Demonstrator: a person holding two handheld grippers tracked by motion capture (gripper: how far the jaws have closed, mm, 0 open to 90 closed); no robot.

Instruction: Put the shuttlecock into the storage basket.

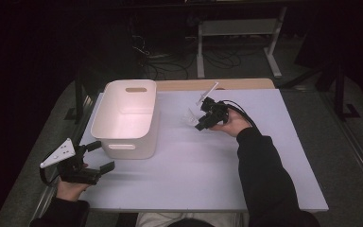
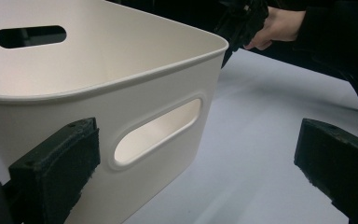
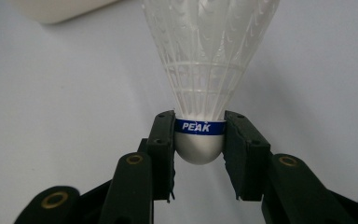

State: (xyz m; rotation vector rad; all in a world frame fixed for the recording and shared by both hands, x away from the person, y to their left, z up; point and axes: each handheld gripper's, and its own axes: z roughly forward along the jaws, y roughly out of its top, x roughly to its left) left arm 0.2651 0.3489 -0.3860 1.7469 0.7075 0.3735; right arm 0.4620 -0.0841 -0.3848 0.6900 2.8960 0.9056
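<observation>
Squarely between the right gripper (image 3: 199,140) jaws sits the shuttlecock (image 3: 205,70), clamped at its cork; left gripper (image 2: 196,168) jaws wide.

- Shuttlecock (image 3: 205,70): its feather skirt is cut off at the 12 o'clock edge of the right gripper view.
- White bin (image 2: 121,107): cut off at the 9 o'clock edge in the left gripper view.
- Bin floor partly hidden by its near wall.

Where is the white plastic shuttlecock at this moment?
The white plastic shuttlecock is clamped by its rounded head in the right gripper, right of the white plastic bin in the high view.
</observation>
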